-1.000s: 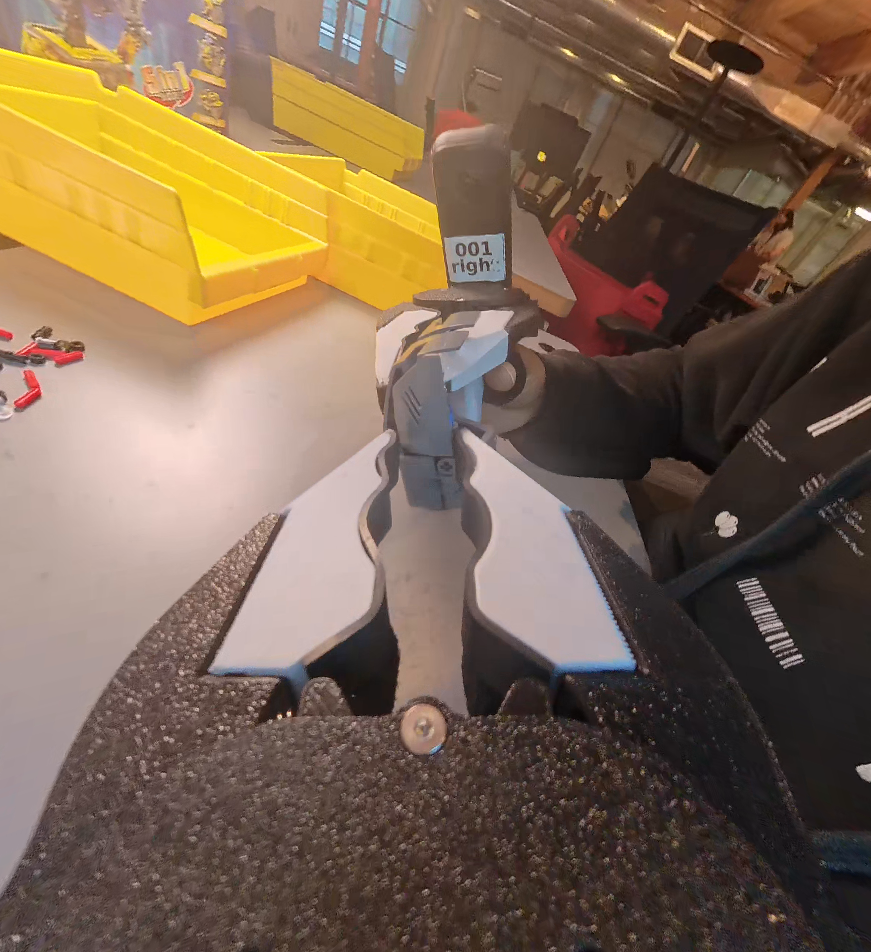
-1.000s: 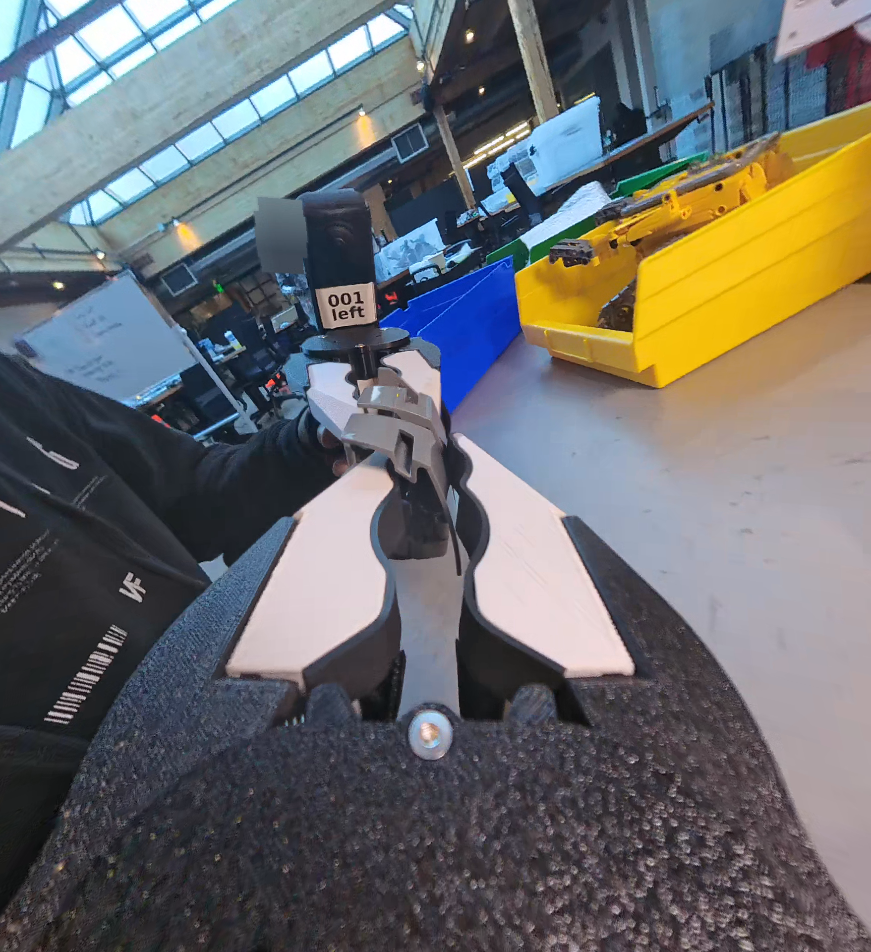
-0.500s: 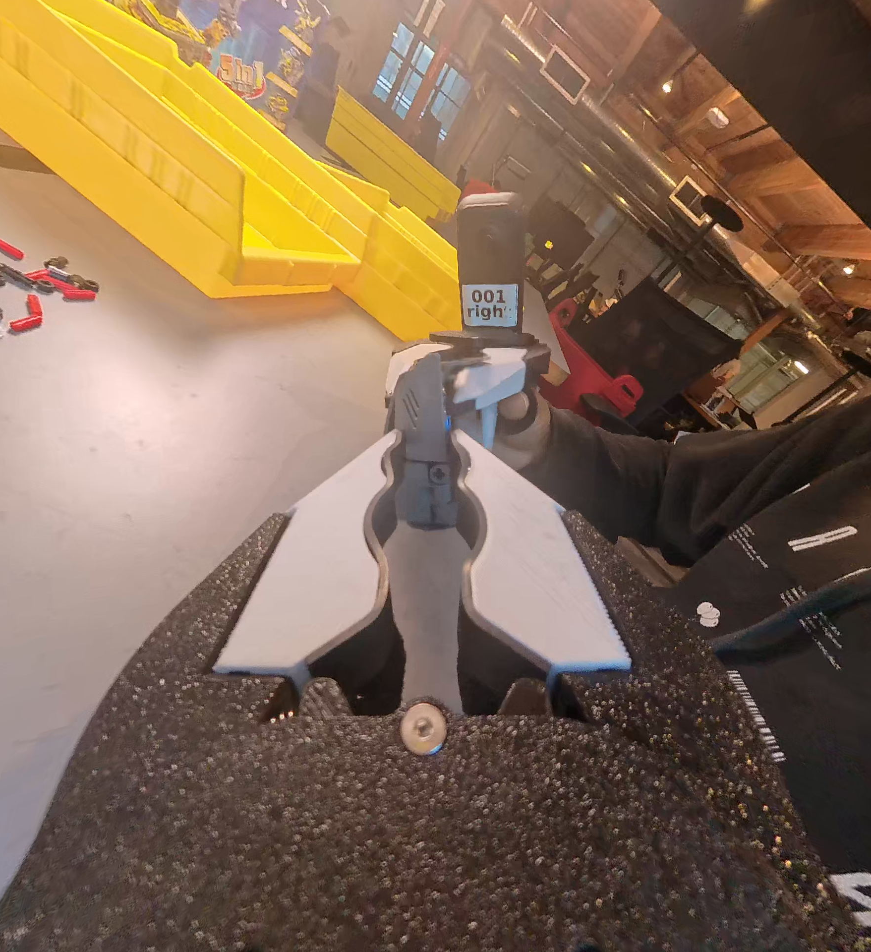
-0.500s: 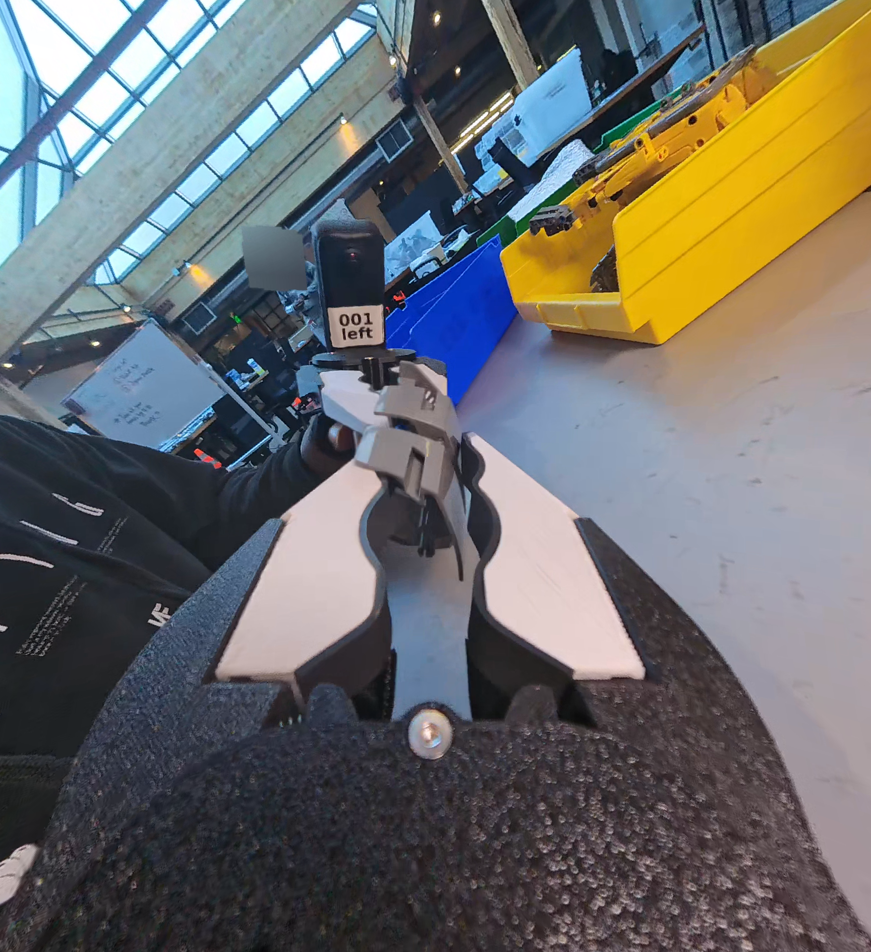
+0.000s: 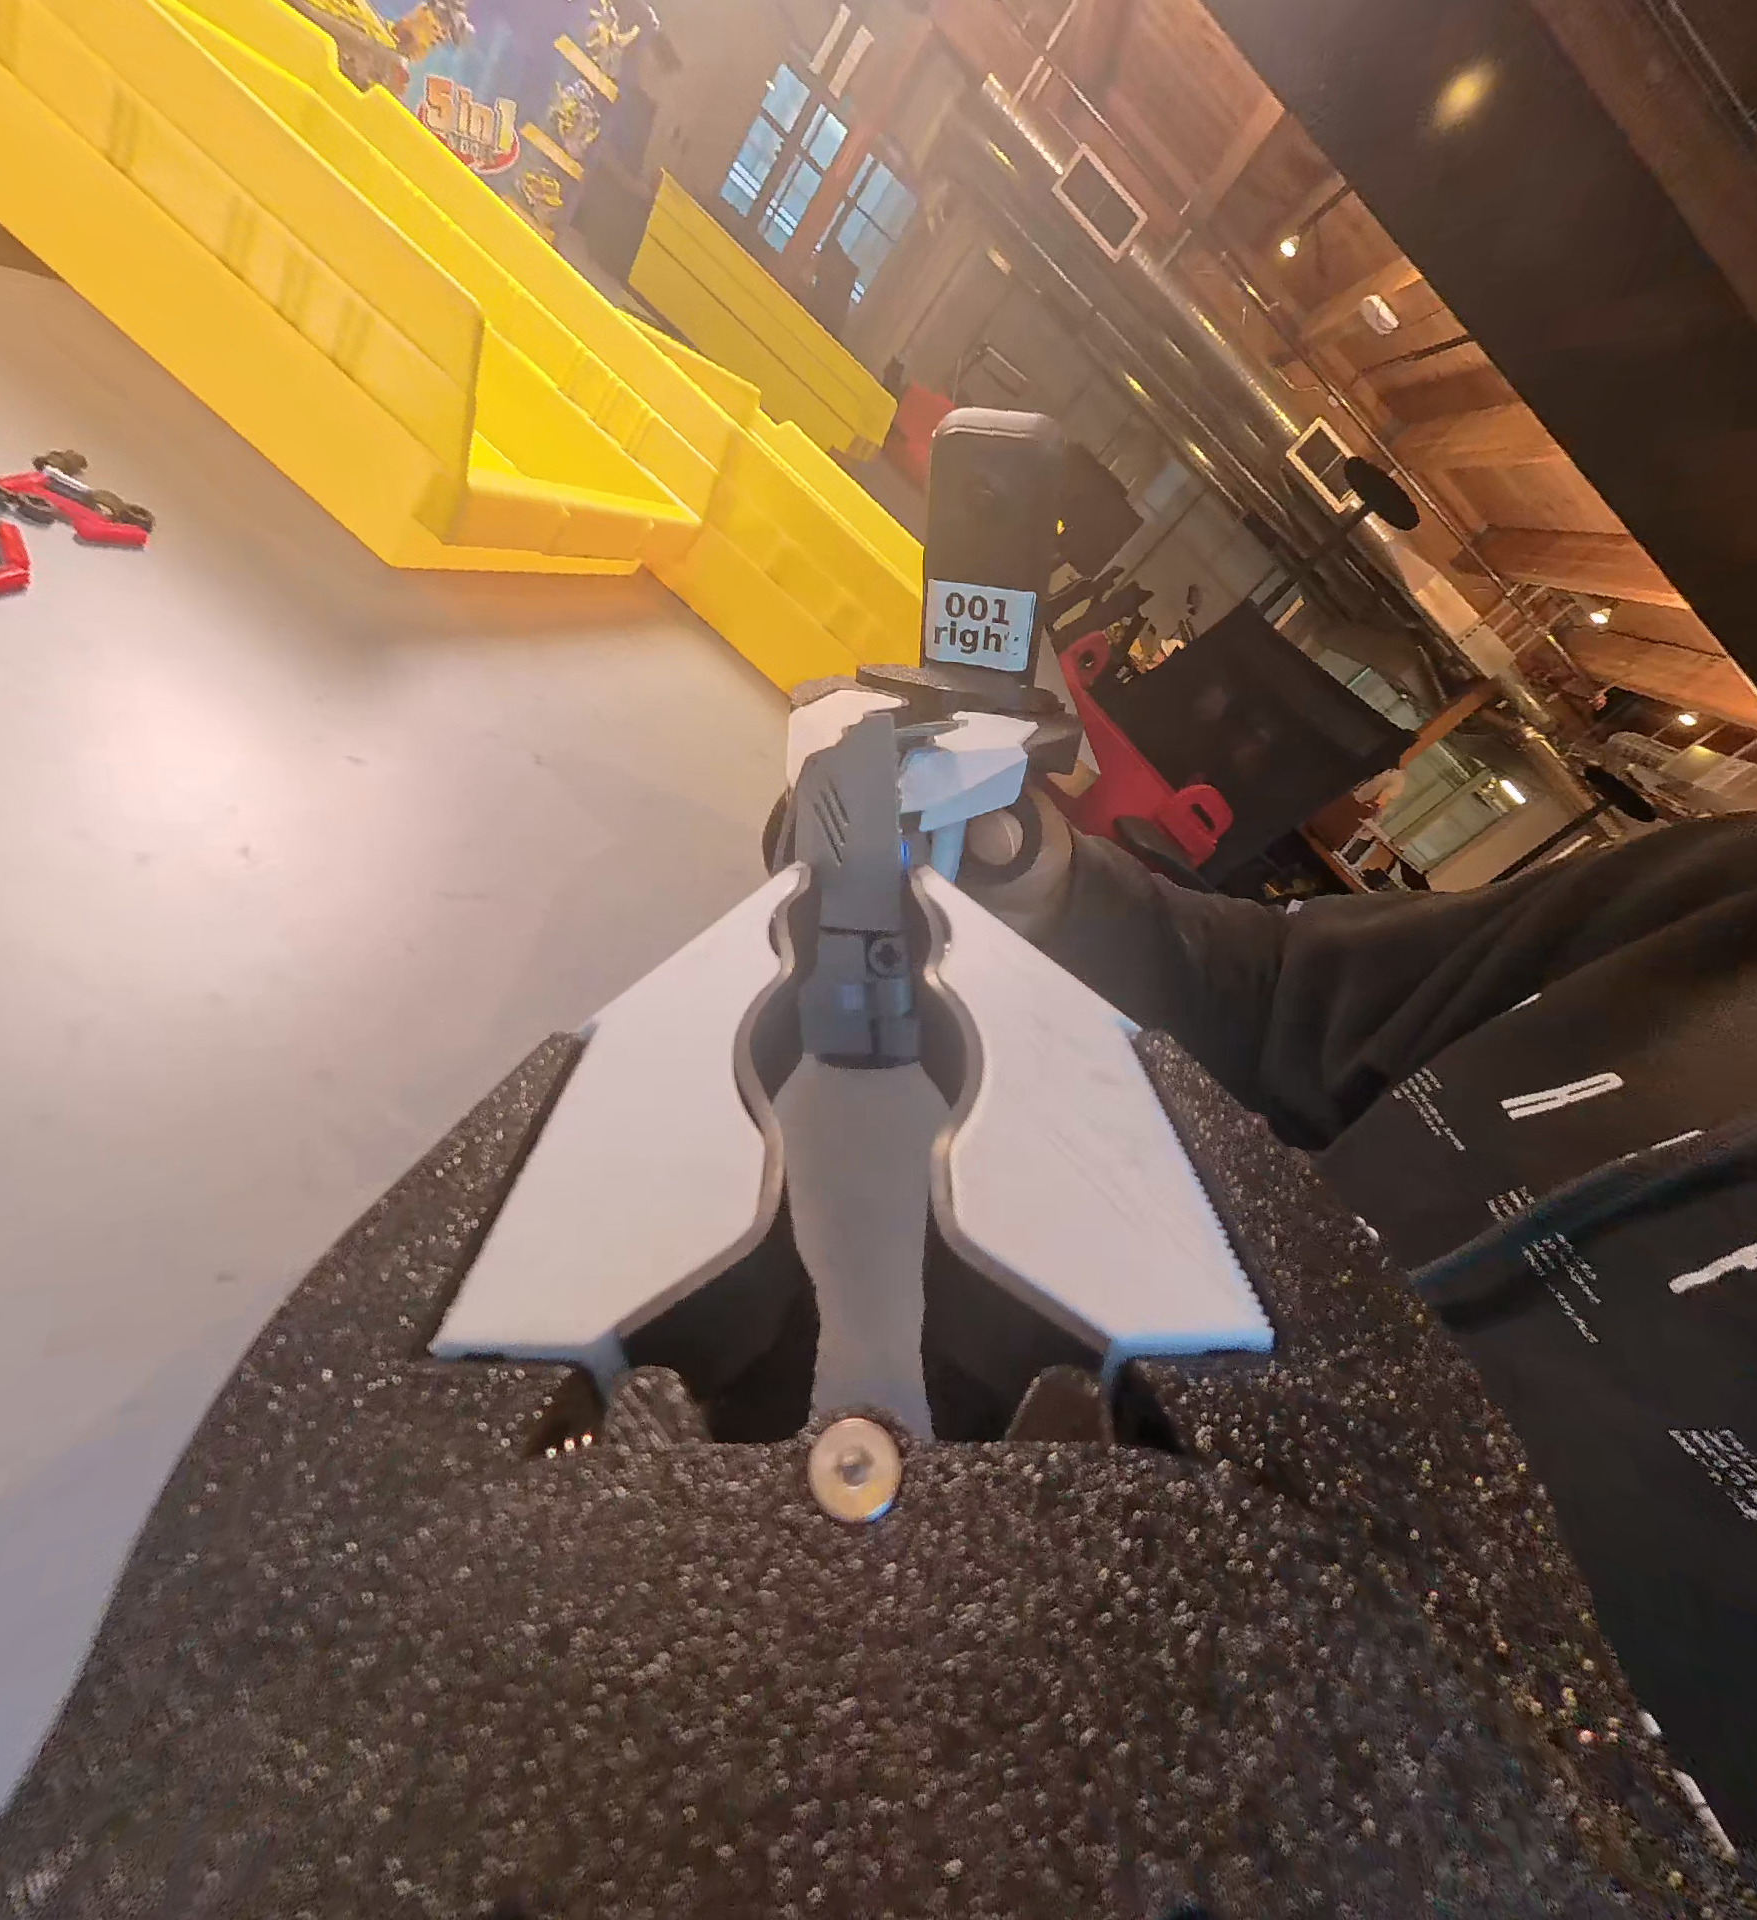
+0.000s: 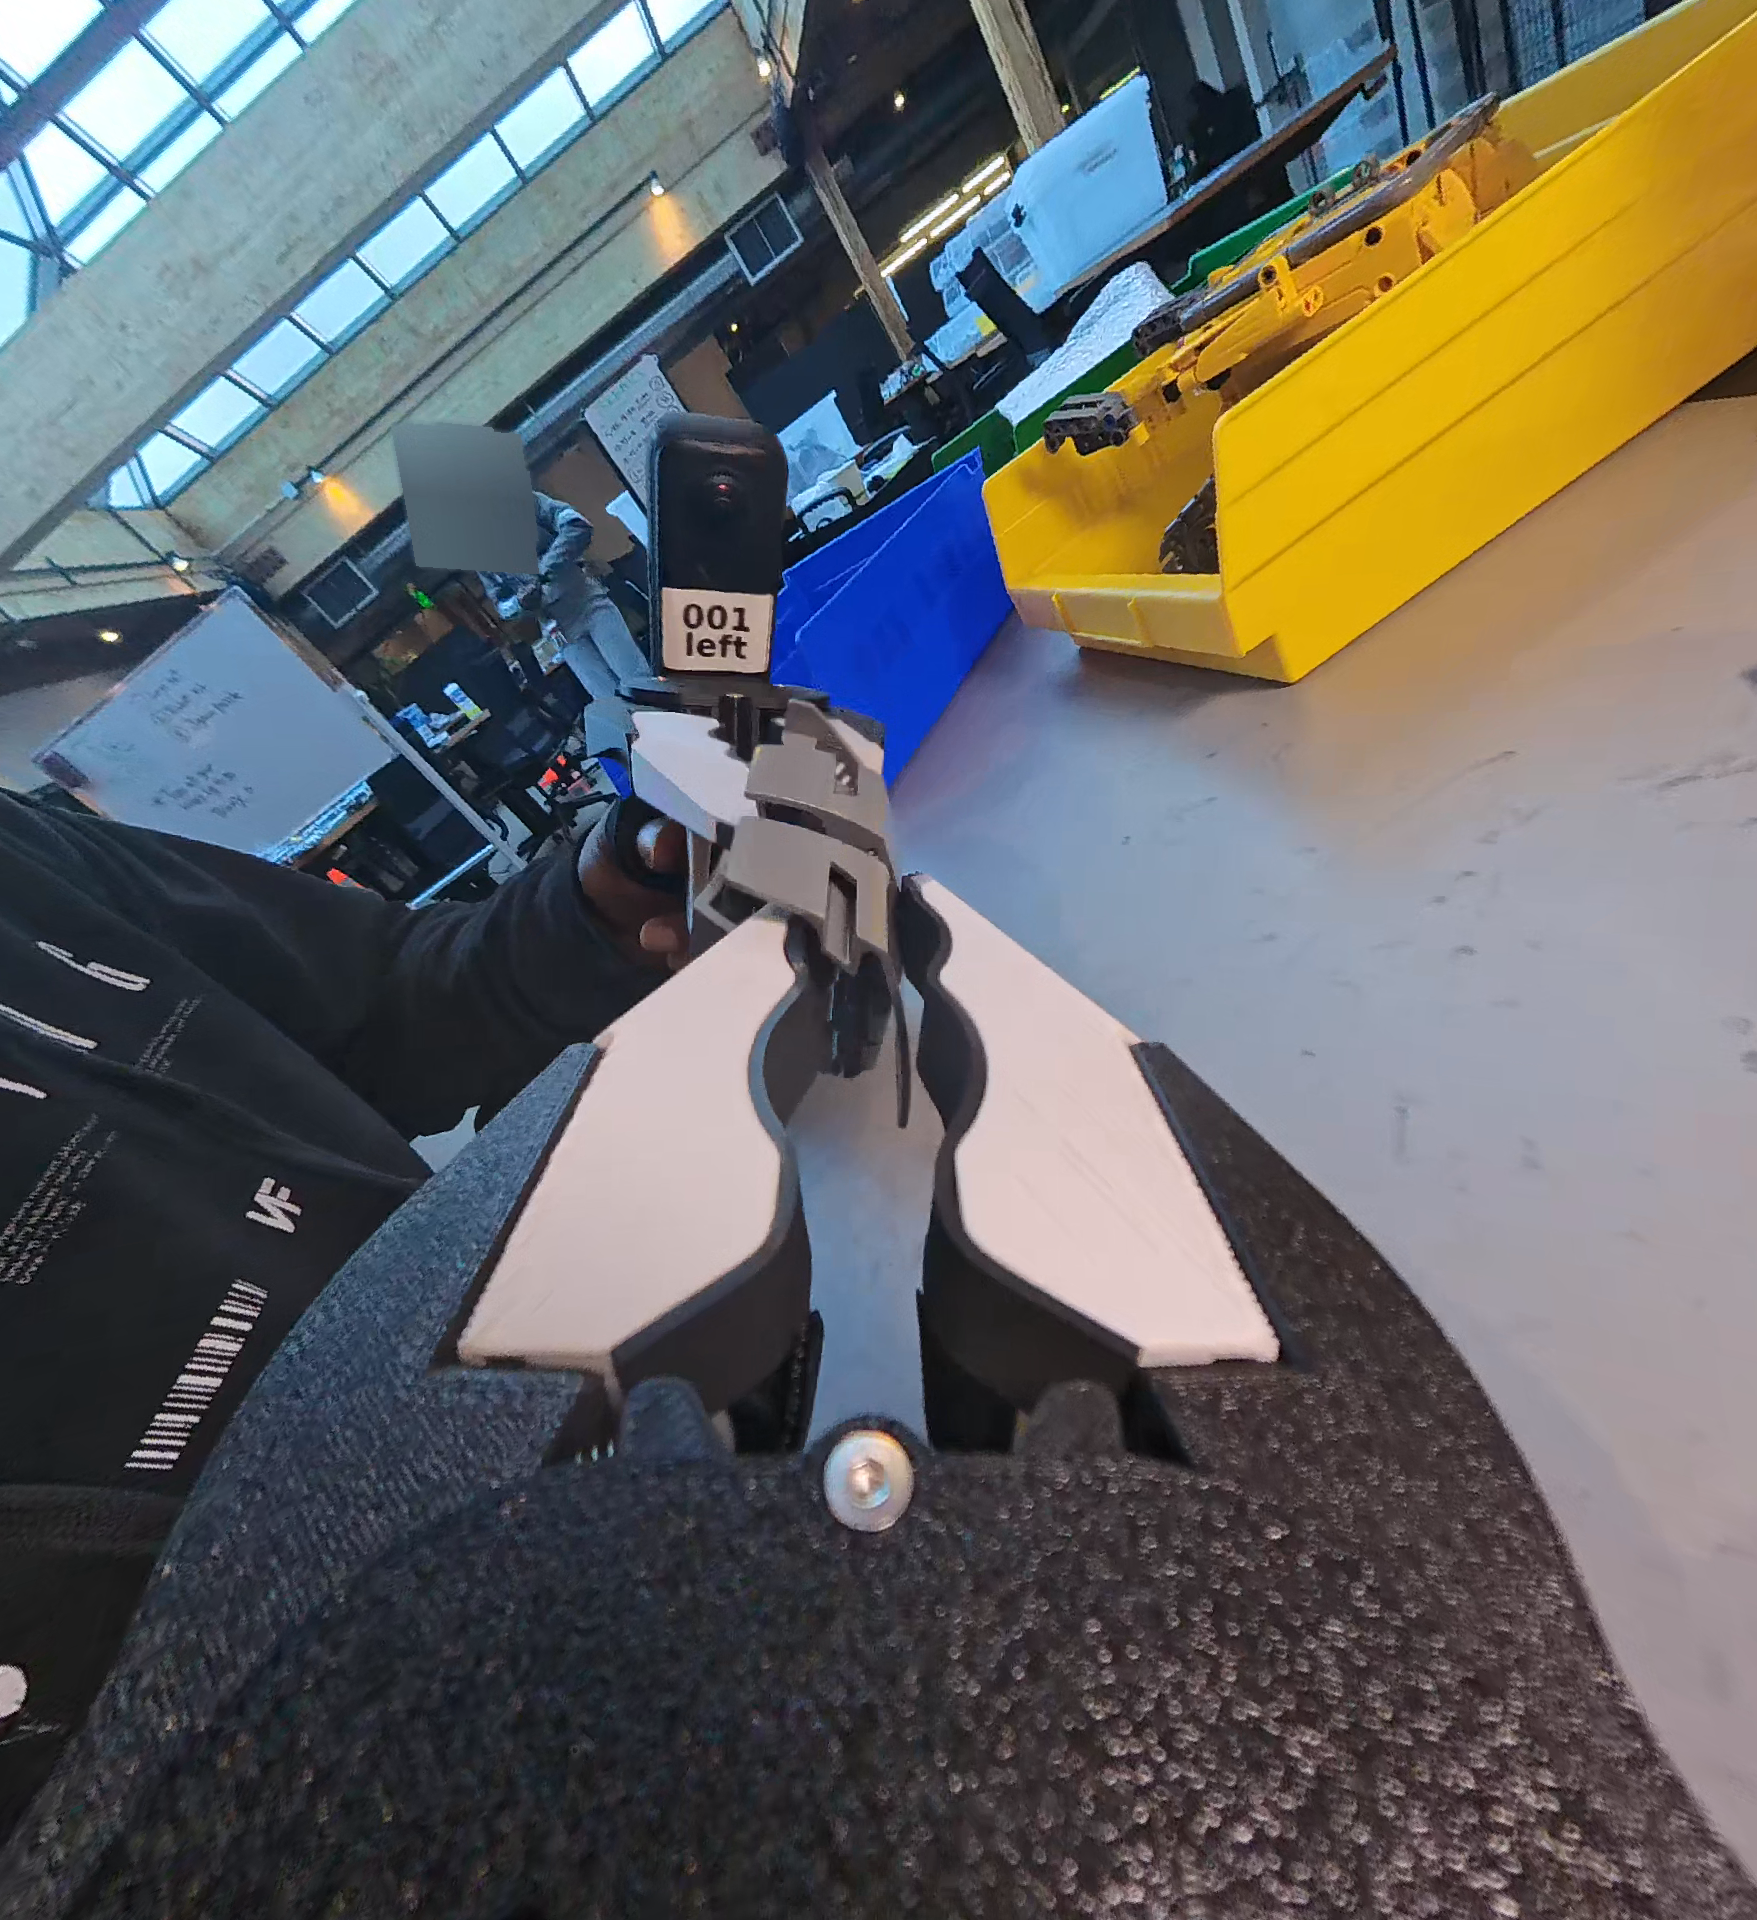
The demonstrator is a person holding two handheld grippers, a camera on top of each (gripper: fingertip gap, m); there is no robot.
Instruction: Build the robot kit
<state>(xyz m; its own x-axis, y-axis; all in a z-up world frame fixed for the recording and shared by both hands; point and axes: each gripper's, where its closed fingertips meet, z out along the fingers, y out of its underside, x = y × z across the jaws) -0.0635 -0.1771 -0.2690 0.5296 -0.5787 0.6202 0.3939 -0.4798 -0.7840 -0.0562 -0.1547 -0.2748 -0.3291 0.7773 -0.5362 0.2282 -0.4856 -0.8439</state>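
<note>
Grey brick assembly [image 5: 858, 914] is clamped from opposite ends by the left hand-held gripper [image 5: 858, 935] and the right hand-held gripper [image 6: 858, 935], both narrowed onto it and held tip to tip above the counter [image 5: 230, 883]. Small red and black pieces [image 5: 12, 520] are scattered near yellow bins [image 5: 354, 312]; a brick model [image 6: 1300, 281] is seen in another yellow bin [image 6: 1425, 416].
</note>
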